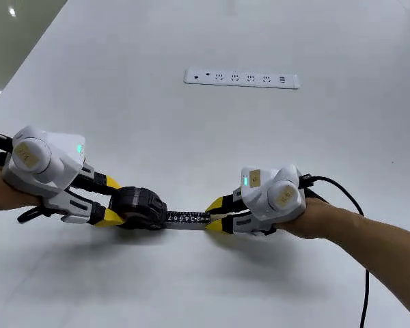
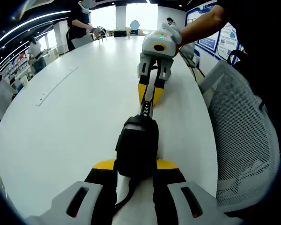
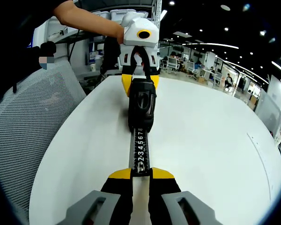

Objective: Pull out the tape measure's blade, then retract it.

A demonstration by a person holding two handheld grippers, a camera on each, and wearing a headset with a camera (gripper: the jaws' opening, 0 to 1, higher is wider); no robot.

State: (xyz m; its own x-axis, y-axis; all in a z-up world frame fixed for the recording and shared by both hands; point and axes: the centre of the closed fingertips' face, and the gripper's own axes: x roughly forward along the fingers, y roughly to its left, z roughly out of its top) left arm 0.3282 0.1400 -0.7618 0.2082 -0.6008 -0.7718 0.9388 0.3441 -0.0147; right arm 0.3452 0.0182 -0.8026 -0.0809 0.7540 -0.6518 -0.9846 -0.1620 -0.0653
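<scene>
My left gripper [image 1: 115, 201] is clamped on the black, rounded plastic tape measure case [image 1: 139, 206], which rests on the white tabletop [image 1: 191, 137] just in front of me. My right gripper [image 1: 214, 215] is closed, pinching the end of the dark, numbered blade [image 1: 186, 219], a short length of which shows outside the case. The grippers face each other, near together. A long white power strip [image 1: 242, 78] lies well beyond them.

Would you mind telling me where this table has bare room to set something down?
Bare table lies between the power strip and the tape measure, and nearer the person. Crowded: where the left gripper clamps it and the right gripper pinches its blade.
</scene>
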